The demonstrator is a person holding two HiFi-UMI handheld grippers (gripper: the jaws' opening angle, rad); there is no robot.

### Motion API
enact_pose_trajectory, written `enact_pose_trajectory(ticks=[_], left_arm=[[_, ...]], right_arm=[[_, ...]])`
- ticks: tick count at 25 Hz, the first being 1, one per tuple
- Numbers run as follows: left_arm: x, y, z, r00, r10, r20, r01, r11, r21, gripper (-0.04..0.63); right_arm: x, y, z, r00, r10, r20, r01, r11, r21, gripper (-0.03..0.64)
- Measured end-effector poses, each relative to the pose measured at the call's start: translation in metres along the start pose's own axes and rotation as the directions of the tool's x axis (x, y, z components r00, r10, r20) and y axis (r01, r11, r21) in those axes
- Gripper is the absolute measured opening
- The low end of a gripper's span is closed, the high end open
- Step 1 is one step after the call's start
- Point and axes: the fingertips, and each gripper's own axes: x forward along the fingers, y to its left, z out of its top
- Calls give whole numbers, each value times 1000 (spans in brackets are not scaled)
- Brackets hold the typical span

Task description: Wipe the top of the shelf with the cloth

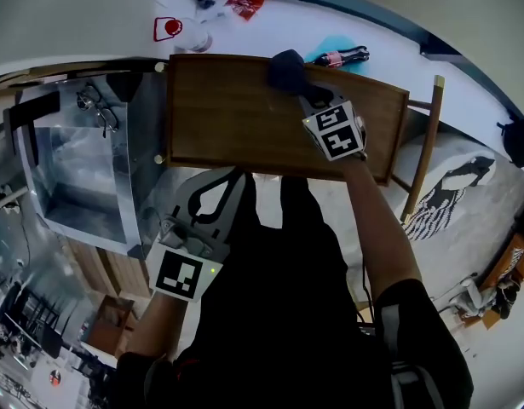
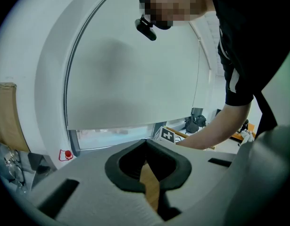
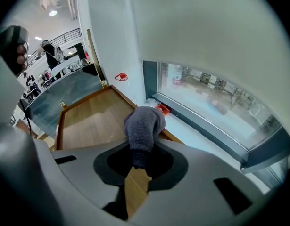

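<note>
Clamping a dark fleecy cloth (image 3: 144,124), the right gripper (image 3: 135,166) sits at the brown wooden shelf's (image 1: 227,118) far edge; the left gripper's (image 2: 145,144) jaws meet, empty.

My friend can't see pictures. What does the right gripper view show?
The right gripper is shut on a bunched grey fuzzy cloth, at the far edge of the brown wooden shelf top. Behind it are a white window ledge and a big window.
</note>
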Motion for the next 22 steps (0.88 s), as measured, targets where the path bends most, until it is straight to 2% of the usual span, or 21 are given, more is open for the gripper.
enact_pose_trajectory(ticks=[11,22], left_arm=[[42,-44,12,996,-89,-12,89,995,43,20],[77,-88,24,987,-162,-20,163,984,75,20]], right_arm=[[-38,-54,-49,997,-83,13,81,993,82,59],[-82,-103,-97,985,-173,-13,173,969,178,58]])
